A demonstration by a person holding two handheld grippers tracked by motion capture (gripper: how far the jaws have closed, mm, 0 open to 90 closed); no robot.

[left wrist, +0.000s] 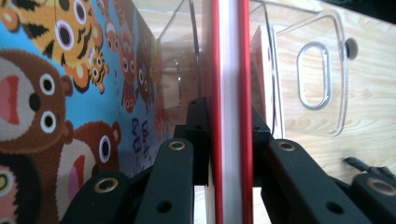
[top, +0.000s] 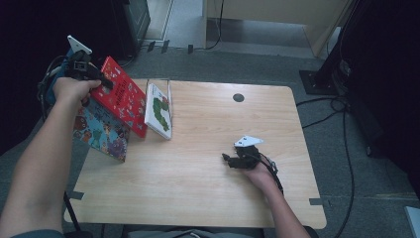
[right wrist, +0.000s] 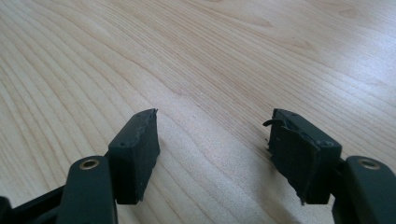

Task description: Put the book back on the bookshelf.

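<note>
High view showed the left claw [top: 101, 79] clamped on the red book [top: 121, 96] above the desk's [top: 208, 163] left edge, seemingly for shelving in the clear holder [left wrist: 322, 74]; the right claw [top: 229, 158] rested wide and empty.

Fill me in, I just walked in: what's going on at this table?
A person is sorting picture books. The left gripper is clamped on the red book, held tilted at the table's left edge beside a blue animal book and a white book standing in a clear rack. The right gripper rests open on the table, holding nothing.
</note>
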